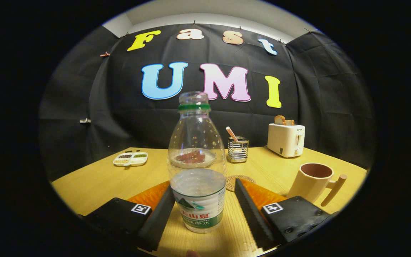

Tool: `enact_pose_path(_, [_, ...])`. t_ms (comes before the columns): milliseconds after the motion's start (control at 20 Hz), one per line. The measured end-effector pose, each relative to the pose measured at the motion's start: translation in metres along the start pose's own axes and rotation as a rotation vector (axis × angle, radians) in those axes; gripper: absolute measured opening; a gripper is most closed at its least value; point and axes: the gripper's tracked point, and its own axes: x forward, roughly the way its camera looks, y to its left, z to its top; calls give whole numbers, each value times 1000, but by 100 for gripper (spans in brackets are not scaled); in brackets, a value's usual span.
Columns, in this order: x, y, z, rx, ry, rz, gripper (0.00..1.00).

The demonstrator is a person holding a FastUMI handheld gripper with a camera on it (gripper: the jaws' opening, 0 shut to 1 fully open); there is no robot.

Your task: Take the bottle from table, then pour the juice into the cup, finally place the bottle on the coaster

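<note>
A clear plastic bottle (pixel 197 167), uncapped with a green neck ring and a label low on its body, stands upright on the wooden table (pixel 95 182) between my two fingers. It holds liquid up to about half its height. My gripper (pixel 205 205) is open: the left finger sits close against the bottle, and a gap shows between the bottle and the right finger. A round cork coaster (pixel 234 181) lies just beyond the bottle, partly hidden by it. A beige cup (pixel 312 182) with a straight wooden handle stands upright beyond the right finger.
A white toaster (pixel 286 140) with bread in it stands at the back right. A wire holder (pixel 238 150) with a stick in it sits behind the coaster. A white divided dish (pixel 130 159) lies at the back left. The booth wall closes the far side.
</note>
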Motion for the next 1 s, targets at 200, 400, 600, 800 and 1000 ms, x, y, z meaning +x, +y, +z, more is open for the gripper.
enact_pose_path(200, [-2,0,2,6,22,-6,77])
enact_pose_path(400, [-9,8,29,87,13,-9,77])
enact_pose_path(600, [-18,15,48,223,37,-8,77])
enact_pose_path(800, [-26,13,60,427,41,-14,76])
enact_pose_path(1000, [-30,4,62,619,69,-24,76])
